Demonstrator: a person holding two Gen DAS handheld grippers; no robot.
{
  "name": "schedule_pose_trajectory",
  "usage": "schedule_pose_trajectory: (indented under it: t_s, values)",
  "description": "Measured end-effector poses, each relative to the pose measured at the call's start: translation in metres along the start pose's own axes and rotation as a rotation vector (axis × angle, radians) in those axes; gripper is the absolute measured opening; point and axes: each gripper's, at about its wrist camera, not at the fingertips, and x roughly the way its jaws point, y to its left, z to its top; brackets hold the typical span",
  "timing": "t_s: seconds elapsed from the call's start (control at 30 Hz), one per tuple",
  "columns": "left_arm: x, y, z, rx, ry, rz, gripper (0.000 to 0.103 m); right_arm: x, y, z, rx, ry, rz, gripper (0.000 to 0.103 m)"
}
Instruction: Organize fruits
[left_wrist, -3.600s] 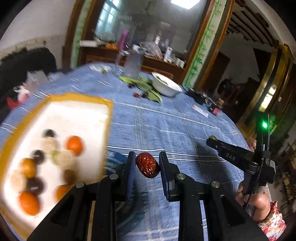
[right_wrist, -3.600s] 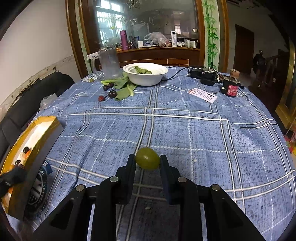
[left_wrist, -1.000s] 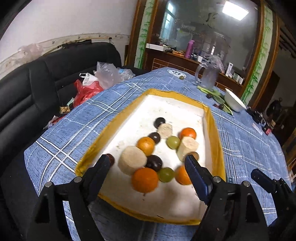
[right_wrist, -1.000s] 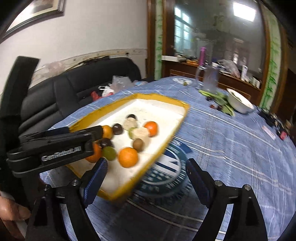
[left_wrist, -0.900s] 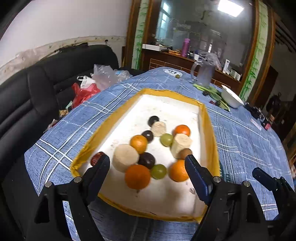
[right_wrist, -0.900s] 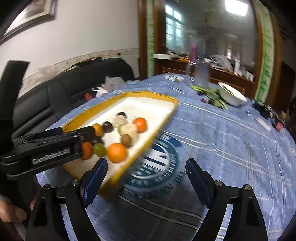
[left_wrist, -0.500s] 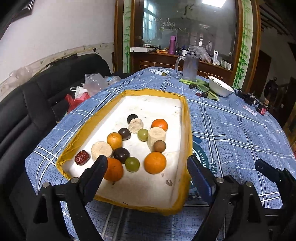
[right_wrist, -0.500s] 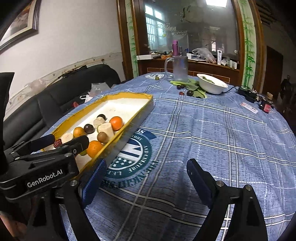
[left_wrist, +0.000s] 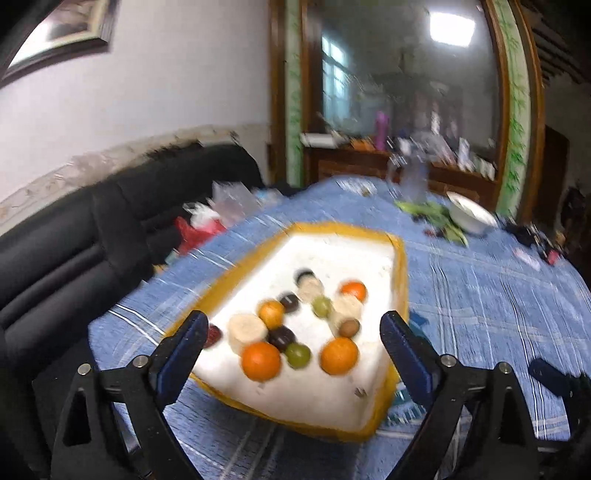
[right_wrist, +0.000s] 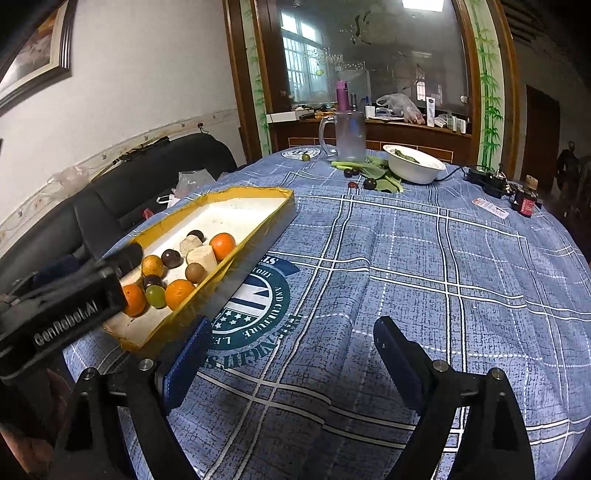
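A yellow-rimmed white tray (left_wrist: 400, 266) on the blue checked tablecloth holds oranges (left_wrist: 260, 360), green grapes (left_wrist: 297, 354), dark round fruits (left_wrist: 281, 338), pale cut pieces (left_wrist: 246, 331) and a red date (left_wrist: 213, 335). My left gripper (left_wrist: 293, 319) hovers before the tray's near end, its jaws opening wide, with nothing gripped between them. My right gripper (right_wrist: 291, 325) is open over bare cloth, to the right of the tray (right_wrist: 240, 192). The left gripper's body (right_wrist: 74, 295) hides part of the tray's near left corner. Loose dark fruits (right_wrist: 369, 182) and a green grape (right_wrist: 306, 157) lie at the table's far end.
A white bowl (right_wrist: 413, 166), a glass mug (right_wrist: 349, 138) and green leaves (right_wrist: 384, 173) stand at the table's far end. A power strip (right_wrist: 487, 179) and a small jar (right_wrist: 524, 201) are at far right. A black sofa (right_wrist: 129, 192) with plastic bags runs along the left.
The date and the grape that the grippers held earlier are gone from the jaws. The left jaws have spread wider and the left view has lifted. The right view has swung from tray to cloth.
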Motion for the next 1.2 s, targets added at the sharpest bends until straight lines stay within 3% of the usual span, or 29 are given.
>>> schedule_pose_trajectory:
  t_s: [0.03, 0.17, 0.3, 0.4, 0.47, 0.63, 0.9, 1.2]
  values:
    - [-0.006, 0.003, 0.001, -0.014, -0.038, 0.02, 0.103, -0.001, 0.001, 0.0, -0.006, -0.004, -0.002, 0.092]
    - [-0.028, 0.012, 0.004, -0.058, -0.171, 0.051, 0.103, -0.004, 0.006, -0.001, -0.031, -0.022, -0.008, 0.092]
    - [-0.037, 0.02, 0.008, -0.088, -0.231, -0.001, 0.103, -0.005, 0.01, -0.001, -0.05, -0.029, -0.01, 0.092]
    - [-0.036, 0.026, 0.008, -0.101, -0.259, -0.085, 0.103, -0.005, 0.01, -0.002, -0.051, -0.029, -0.01, 0.092]
    - [-0.03, 0.028, 0.007, -0.112, -0.218, -0.106, 0.103, -0.005, 0.01, -0.002, -0.048, -0.028, -0.01, 0.092]
    - [-0.023, 0.018, 0.002, -0.052, -0.173, -0.031, 0.103, -0.006, 0.01, -0.002, -0.046, -0.028, -0.008, 0.092]
    - [-0.008, 0.015, -0.003, -0.061, -0.052, -0.05, 0.103, -0.003, 0.016, -0.002, -0.075, -0.022, -0.005, 0.092]
    - [0.003, 0.006, -0.009, -0.018, 0.02, -0.058, 0.103, 0.003, 0.021, 0.001, -0.095, -0.003, -0.012, 0.093]
